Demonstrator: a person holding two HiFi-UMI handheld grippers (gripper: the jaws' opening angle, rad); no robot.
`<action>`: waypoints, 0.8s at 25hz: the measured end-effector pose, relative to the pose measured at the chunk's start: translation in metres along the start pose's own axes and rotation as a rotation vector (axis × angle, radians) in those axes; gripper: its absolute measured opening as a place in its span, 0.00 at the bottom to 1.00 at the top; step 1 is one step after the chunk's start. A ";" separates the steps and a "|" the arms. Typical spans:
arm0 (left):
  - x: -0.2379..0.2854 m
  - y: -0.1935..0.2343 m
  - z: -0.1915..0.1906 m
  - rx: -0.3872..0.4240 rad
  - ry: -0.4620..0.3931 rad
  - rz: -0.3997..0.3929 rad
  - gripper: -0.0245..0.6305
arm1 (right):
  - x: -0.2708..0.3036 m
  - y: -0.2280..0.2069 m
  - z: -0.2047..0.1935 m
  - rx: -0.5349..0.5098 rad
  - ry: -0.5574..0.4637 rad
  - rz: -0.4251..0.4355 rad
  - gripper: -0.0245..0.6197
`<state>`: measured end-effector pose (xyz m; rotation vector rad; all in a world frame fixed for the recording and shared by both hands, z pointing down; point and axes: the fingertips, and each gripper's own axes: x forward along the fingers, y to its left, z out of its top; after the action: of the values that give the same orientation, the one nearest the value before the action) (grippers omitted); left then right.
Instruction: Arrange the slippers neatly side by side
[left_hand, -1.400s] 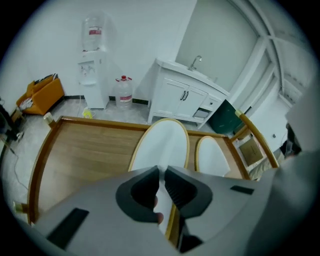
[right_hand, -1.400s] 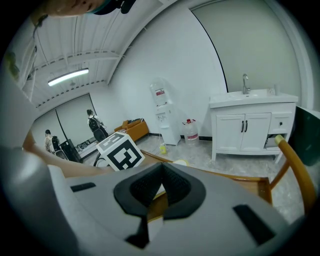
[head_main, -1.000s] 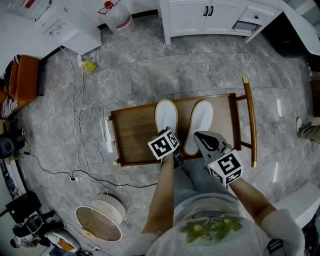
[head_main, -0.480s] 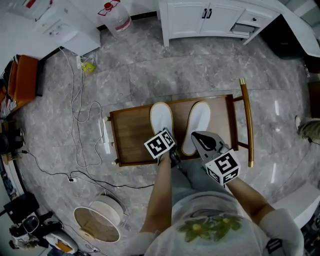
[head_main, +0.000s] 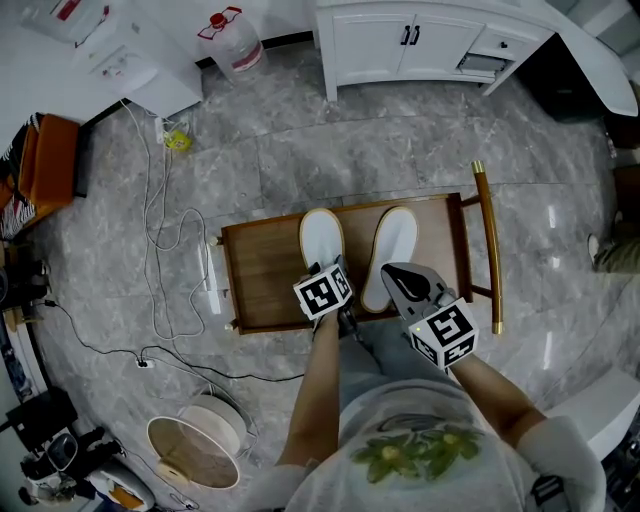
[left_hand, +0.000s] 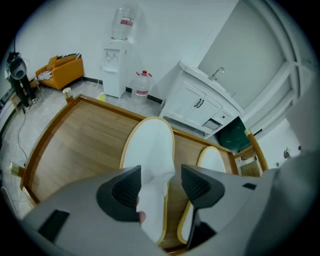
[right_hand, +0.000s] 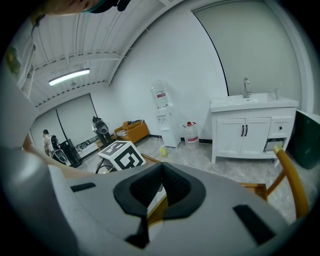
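Observation:
Two white slippers with yellow edging lie side by side on a wooden tray (head_main: 265, 270), toes pointing away from me. My left gripper (left_hand: 161, 182) hangs over the heel of the left slipper (left_hand: 150, 145). Its jaws have just been opening and now stand apart, with the heel between them and the pads not pressing on it. The right slipper (left_hand: 212, 161) lies just beside it. In the head view the left gripper's marker cube (head_main: 325, 292) covers the left slipper's (head_main: 321, 238) heel. My right gripper (head_main: 392, 272) hovers over the heel of the right slipper (head_main: 392, 250), shut on nothing (right_hand: 161, 167).
The tray has a raised rim and a brass-coloured handle bar (head_main: 487, 245) on its right side. Cables (head_main: 160, 230) and a power strip trail over the marble floor at left. A round spool (head_main: 195, 445) sits lower left. A white cabinet (head_main: 400, 40) and a water bottle (head_main: 236, 40) stand beyond.
The left slipper's toe sits slightly further left on the tray than a second ago. Both marker cubes stay almost where they were.

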<state>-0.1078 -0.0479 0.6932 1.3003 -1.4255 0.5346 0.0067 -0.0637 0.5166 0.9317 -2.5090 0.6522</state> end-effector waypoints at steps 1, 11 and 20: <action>-0.003 0.000 0.002 0.026 -0.004 0.009 0.44 | -0.001 0.000 0.002 -0.002 -0.003 -0.002 0.05; -0.054 -0.020 0.020 0.411 -0.110 0.065 0.46 | -0.014 0.005 0.018 0.021 -0.038 -0.017 0.05; -0.086 -0.033 -0.021 0.572 -0.076 0.005 0.47 | -0.033 0.002 0.023 0.047 -0.056 -0.040 0.05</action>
<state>-0.0855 -0.0044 0.6125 1.7788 -1.3872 0.9521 0.0241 -0.0580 0.4804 1.0282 -2.5265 0.6848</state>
